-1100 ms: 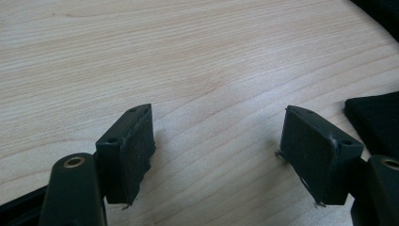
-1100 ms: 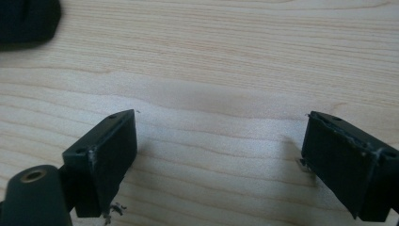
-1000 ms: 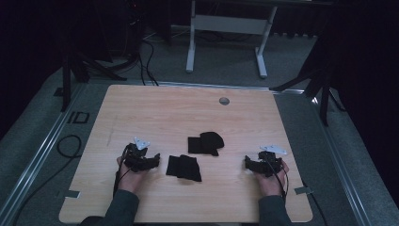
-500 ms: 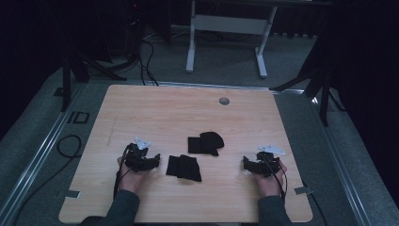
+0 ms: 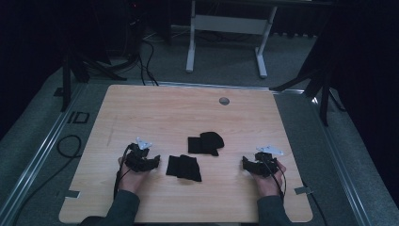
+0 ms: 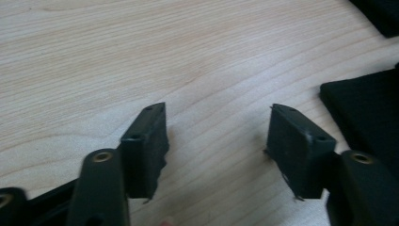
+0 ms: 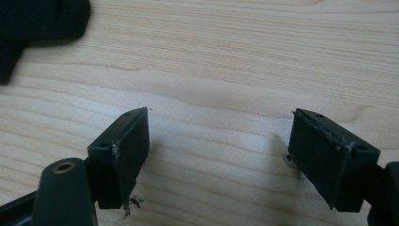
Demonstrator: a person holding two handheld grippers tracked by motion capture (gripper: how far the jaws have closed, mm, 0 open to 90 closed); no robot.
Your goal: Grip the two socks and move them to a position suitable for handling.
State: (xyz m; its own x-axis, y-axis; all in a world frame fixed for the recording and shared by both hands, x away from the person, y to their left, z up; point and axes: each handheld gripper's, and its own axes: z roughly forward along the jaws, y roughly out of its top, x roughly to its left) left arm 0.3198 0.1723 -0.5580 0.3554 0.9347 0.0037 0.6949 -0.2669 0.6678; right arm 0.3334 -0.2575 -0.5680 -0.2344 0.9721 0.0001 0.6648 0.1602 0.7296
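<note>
Comparing against the frames from a second and half a second back, I find almost nothing changed: both hands sit at the same spots on the near half of the pale wooden table [image 5: 155, 113], and the two black cloth pieces lie where they lay.

Counts: two grippers, two hands, two dark fabric items, one small round grey grommet [image 5: 224, 100] near the table's far edge.

The left gripper [image 5: 151, 163] rests low over the wood, held by the left hand [image 5: 131, 175], forearm entering from the near edge. In the left gripper view its jaws stand wide apart with bare wood grain between them, nothing held. The nearer folded black cloth [image 6: 371, 113] lies just beyond the outer side of the right-hand finger [image 6: 296, 146], apart from it; in the high view this same cloth [image 5: 183, 167] sits just beside the fingertips.

The right gripper [image 5: 246, 164] is held by the right hand [image 5: 268, 181], pointing inward toward the table's middle. In the right gripper view its jaws are likewise spread wide and empty. The farther black cloth with a rounded end [image 7: 42, 23] lies ahead of and beyond the left-hand finger [image 7: 120, 150], well clear of it; in the high view it [image 5: 206, 143] sits between the two grippers, farther from me.
</note>
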